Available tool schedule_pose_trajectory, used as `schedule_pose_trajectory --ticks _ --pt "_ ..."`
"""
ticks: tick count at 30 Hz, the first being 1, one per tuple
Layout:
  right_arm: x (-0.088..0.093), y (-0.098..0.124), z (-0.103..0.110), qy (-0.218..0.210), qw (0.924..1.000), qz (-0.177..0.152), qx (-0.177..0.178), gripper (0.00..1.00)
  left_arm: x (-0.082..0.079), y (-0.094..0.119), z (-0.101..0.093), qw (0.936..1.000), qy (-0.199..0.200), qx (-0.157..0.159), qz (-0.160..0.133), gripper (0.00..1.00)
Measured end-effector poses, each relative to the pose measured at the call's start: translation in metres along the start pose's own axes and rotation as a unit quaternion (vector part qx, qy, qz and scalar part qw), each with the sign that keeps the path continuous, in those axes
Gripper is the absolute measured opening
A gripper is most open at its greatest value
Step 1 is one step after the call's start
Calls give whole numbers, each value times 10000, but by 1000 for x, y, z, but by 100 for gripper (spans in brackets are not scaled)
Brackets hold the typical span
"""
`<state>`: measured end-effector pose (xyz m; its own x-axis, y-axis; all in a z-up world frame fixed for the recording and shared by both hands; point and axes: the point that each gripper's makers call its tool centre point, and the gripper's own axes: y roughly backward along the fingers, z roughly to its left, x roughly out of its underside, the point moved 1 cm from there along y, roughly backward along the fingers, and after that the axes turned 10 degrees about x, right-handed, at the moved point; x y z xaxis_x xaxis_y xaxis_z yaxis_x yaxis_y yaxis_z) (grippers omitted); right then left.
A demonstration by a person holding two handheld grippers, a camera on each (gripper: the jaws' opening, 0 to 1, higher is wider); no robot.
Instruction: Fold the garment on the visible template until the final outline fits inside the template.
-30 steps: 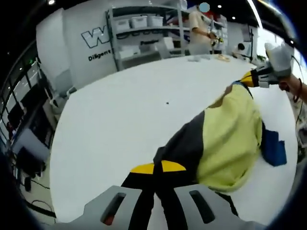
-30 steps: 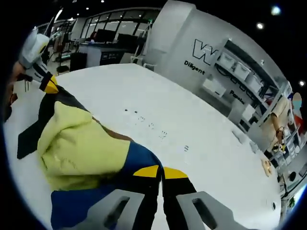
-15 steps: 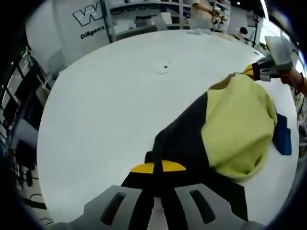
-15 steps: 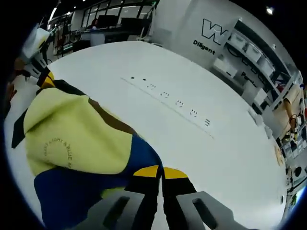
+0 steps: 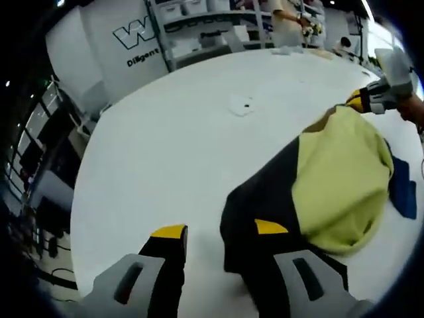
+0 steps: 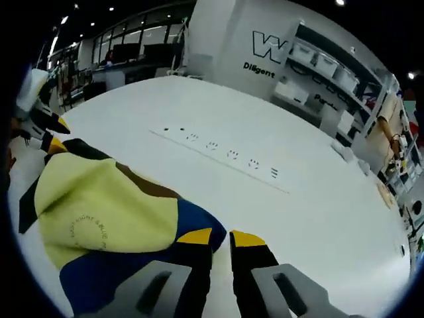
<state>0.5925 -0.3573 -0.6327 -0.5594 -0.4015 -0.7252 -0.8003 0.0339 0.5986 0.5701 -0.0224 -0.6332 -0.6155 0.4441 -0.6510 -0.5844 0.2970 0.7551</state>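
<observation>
**Inspector A:** In the left gripper view we record the left gripper [image 5: 218,233] with its jaws spread apart and nothing between them. The garment [image 5: 331,179], yellow, black and blue, lies on the white counter [image 5: 179,139] from about 2 to 5 o'clock, and its black edge passes just beside the right-hand jaw; we cannot tell whether they touch.

**Inspector B:** In the right gripper view the right gripper [image 6: 220,236] has its jaws nearly together, a narrow gap showing. The garment's blue edge reaches the left jaw tip; whether any cloth is pinched we cannot tell. The garment [image 6: 106,218] spreads toward 9 o'clock, with a ring of small print on the yellow panel.

**Inspector A:** As to containers, we note pale storage bins [image 5: 179,9] on shelving [image 5: 199,40] at 12 o'clock in the left gripper view. Their contents cannot be made out.

**Inspector B:** Agreed. A row of small dark marks [image 6: 218,152] runs across the counter beyond the garment.
</observation>
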Motion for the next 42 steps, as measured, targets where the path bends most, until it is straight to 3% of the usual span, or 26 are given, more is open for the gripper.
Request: schedule_pose_trajectory --ticks 2,4,8,11,14,16,19,28,33,37,42 --pt "-5 6 0 -95 9999 -131 8 25 -3 5 0 10000 6 -16 -58 51" --pt "-8 15 0 -160 9997 -179 -21 29 -6 11 -2 9998 131 -3 -178 55" --pt "-16 33 7 -370 9984 -341 -257 43 -12 21 -11 9987 259 171 -411 65" --pt "-20 50 23 -596 9954 -402 -639 54 -13 31 -24 9967 495 354 -545 72" --pt "-18 57 29 -576 9945 -384 -786 62 -13 41 -32 9963 430 379 -644 78" --pt "-16 68 40 -554 9926 -424 -992 68 -16 47 -47 9918 653 690 -855 80" --pt "-12 82 52 -494 9918 -448 -1093 75 -13 53 -59 9890 781 870 -909 81" --pt "5 103 78 -233 9898 -441 -1332 77 -3 65 -96 9869 555 1102 -1040 85" --pt "18 110 83 -183 9891 -320 -1427 74 0 76 -118 9796 754 1411 -1215 84" --pt "29 116 91 -180 9882 -305 -1493 68 4 79 -133 9801 594 1447 -1218 82" --pt "43 120 100 -5 9893 -239 -1443 55 4 78 -160 9738 331 1793 -1360 71"
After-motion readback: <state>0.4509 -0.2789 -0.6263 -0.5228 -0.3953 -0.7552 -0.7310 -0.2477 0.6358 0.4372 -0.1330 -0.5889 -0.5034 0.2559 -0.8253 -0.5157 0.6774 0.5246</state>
